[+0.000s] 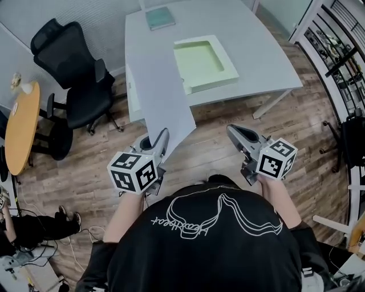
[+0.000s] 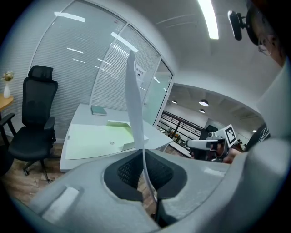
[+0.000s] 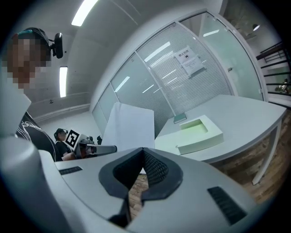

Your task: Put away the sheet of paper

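A large pale grey sheet of paper (image 1: 161, 97) stands up from my left gripper (image 1: 163, 134), which is shut on its lower edge. In the left gripper view the paper (image 2: 134, 104) shows edge-on, rising from between the closed pads. Seen from the right gripper view, the sheet (image 3: 130, 125) faces the camera, to the left of the table. My right gripper (image 1: 231, 130) hangs level beside it, jaws together with nothing between them (image 3: 142, 152). Ahead on the white table (image 1: 256, 51) lies a shallow white box with a pale green inside (image 1: 227, 74).
A teal notebook (image 1: 159, 17) lies at the table's far end. A black office chair (image 1: 77, 74) and a round wooden table (image 1: 20, 125) stand to the left. Dark shelving (image 1: 336, 45) lines the right side. Wooden floor lies between me and the table.
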